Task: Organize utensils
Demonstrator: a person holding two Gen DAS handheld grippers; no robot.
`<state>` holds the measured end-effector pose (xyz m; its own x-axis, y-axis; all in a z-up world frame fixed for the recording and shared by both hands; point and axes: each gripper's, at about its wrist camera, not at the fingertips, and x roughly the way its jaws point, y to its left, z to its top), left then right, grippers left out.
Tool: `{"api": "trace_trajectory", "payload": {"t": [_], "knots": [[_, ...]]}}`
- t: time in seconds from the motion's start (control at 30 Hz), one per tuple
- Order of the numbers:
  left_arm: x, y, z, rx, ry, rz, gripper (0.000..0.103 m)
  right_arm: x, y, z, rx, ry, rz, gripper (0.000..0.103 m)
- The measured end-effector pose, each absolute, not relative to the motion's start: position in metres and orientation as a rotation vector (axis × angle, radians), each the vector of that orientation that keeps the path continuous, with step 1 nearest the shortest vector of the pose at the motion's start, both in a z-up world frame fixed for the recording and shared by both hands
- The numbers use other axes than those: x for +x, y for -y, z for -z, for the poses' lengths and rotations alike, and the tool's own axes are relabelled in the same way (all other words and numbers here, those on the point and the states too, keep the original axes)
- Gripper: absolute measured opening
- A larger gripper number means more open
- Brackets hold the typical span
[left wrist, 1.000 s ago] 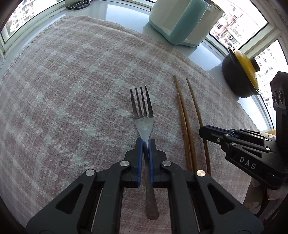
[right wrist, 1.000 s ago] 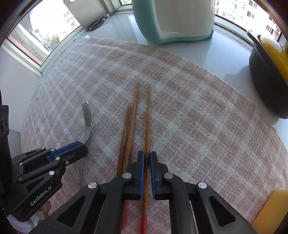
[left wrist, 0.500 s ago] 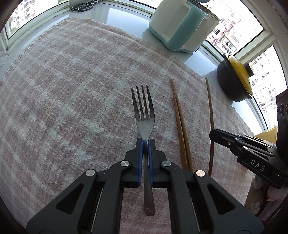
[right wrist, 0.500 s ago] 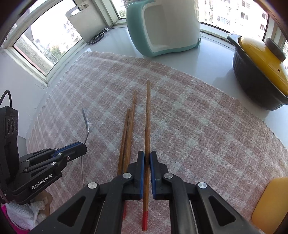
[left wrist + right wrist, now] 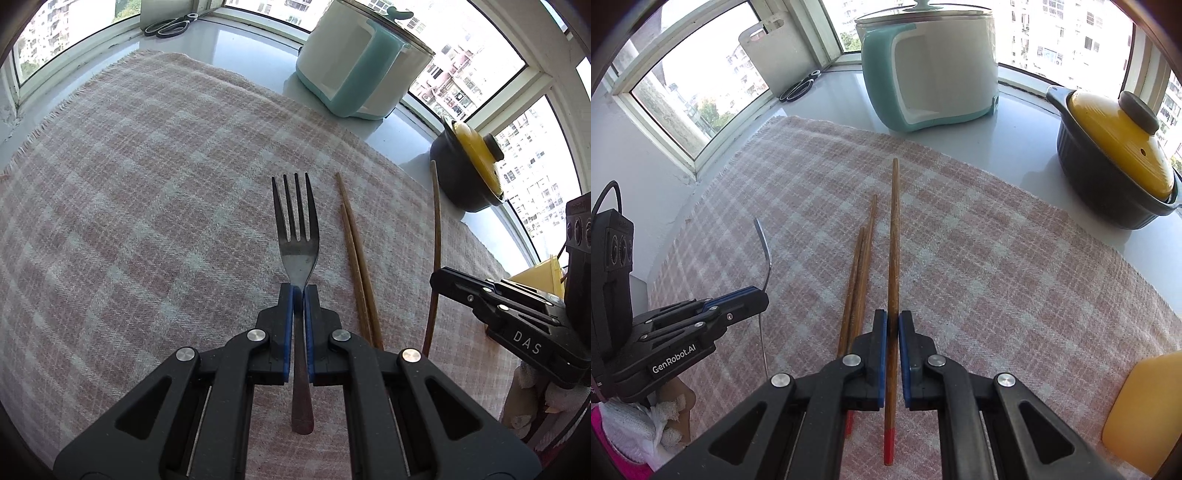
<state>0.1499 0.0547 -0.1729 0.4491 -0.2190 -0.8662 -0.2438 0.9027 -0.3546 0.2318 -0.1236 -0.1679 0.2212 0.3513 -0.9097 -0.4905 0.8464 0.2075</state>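
Fork (image 5: 297,236) pinched at neck by left gripper (image 5: 298,295), raised above checked cloth (image 5: 147,206). Right gripper (image 5: 893,325) clamps single chopstick (image 5: 894,236); two chopsticks (image 5: 862,266) lie mid-cloth between them.

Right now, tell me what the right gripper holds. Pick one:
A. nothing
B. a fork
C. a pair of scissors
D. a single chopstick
D: the right gripper is shut on one chopstick, whose red end sticks out behind the gripper, while two more chopsticks lie on the cloth beside it; the fork is in the left gripper.
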Motion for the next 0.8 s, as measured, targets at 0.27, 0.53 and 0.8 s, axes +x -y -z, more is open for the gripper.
{"api": "trace_trajectory", "payload": {"t": [0.27,0.53,0.8], "knots": [[0.139,-0.044,0.156,-0.437,-1.067,0.010,0.003,0.226,0.130,0.160,-0.121,-1.193,-0.588,0.004],[0.132,-0.034,0.132,-0.399,-1.013,0.039,0.003,0.223,0.137,0.150,-0.103,-1.161,-0.585,0.004],[0.134,-0.020,0.096,-0.323,-0.920,0.063,0.000,0.212,0.149,0.128,-0.105,-1.095,-0.579,0.003]]}}
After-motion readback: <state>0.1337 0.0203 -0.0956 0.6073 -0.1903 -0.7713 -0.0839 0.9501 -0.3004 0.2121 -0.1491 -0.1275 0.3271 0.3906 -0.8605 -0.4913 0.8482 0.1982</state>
